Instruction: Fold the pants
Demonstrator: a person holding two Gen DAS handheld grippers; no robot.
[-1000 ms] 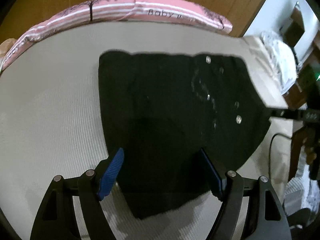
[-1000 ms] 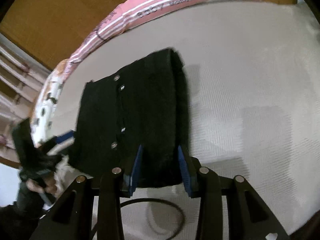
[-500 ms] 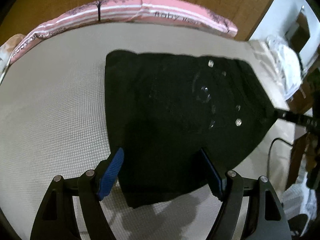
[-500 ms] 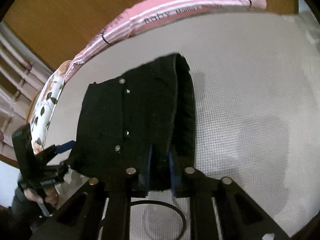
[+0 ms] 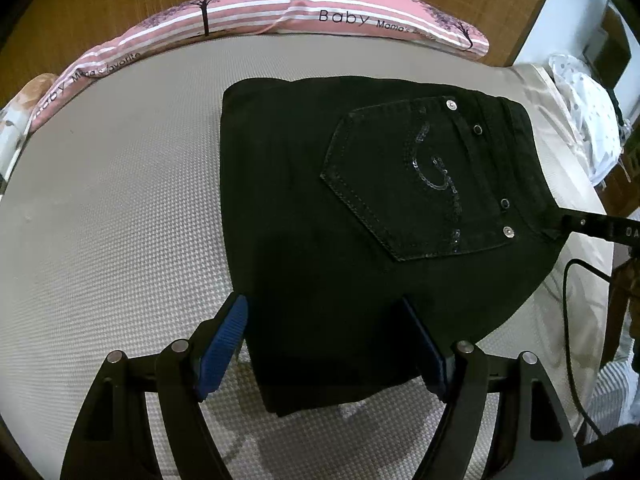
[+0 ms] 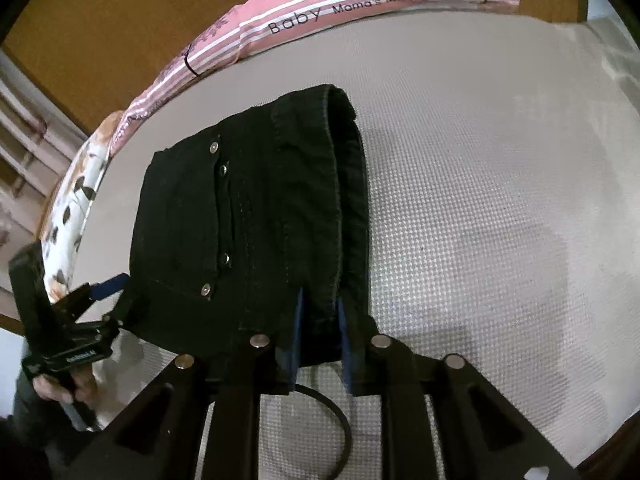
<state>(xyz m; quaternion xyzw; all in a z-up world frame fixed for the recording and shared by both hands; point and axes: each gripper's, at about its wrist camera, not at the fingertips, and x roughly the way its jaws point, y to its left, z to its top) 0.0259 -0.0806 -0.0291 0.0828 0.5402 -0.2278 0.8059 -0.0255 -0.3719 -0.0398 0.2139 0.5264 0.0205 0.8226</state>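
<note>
The black pants [image 5: 360, 216] lie folded into a compact stack on the grey bed, back pocket with sequins facing up. In the right wrist view the pants [image 6: 248, 232] show their waistband and rivets. My left gripper [image 5: 324, 344] is open, its blue pads straddling the near edge of the stack. It also shows in the right wrist view [image 6: 100, 292] at the stack's left edge. My right gripper [image 6: 320, 332] is shut on the folded waistband edge of the pants; it also shows in the left wrist view [image 5: 560, 220] at the stack's right side.
A pink striped pillow [image 5: 280, 12] lies along the wooden headboard at the far side. A floral pillow [image 6: 76, 200] lies at the left. A black cable [image 6: 336, 432] loops near the bed's front edge. White bedding [image 5: 584, 120] lies on the far right.
My right gripper has closed from open onto the folded edge of the pants. My left gripper stayed open and pulled back slightly, so the stack sits farther away.
</note>
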